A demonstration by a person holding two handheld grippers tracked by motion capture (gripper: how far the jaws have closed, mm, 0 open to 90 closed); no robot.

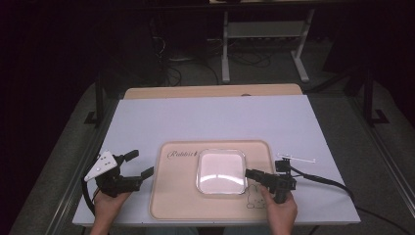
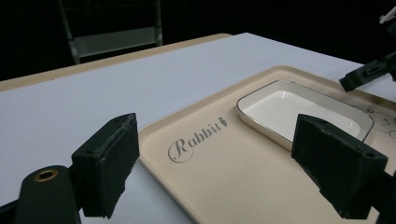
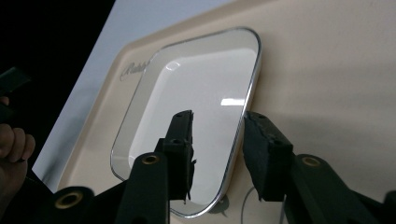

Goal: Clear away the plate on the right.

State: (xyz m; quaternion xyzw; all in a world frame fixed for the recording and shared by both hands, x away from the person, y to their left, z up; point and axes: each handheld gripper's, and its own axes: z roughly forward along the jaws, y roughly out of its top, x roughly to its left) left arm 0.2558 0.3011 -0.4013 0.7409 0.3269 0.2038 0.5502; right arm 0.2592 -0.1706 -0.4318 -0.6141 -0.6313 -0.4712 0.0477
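While my right gripper point(image 3: 217, 140) sits over the right rim of the white dish point(image 1: 221, 171), its jaws are a little apart, one on each side of the rim, not pinching it. The dish lies in the middle of the tan tray point(image 1: 166, 196), near the table's front edge. If I pull back crooked, a jaw may catch the rim and tip the dish. My left gripper point(image 1: 139, 164) is wide open, holding nothing, by the tray's left edge.

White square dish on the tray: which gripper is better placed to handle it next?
Right. The right gripper already straddles the white square dish's near rim, one jaw either side. The left gripper sits open beyond the beige tray's left edge, apart from the dish.
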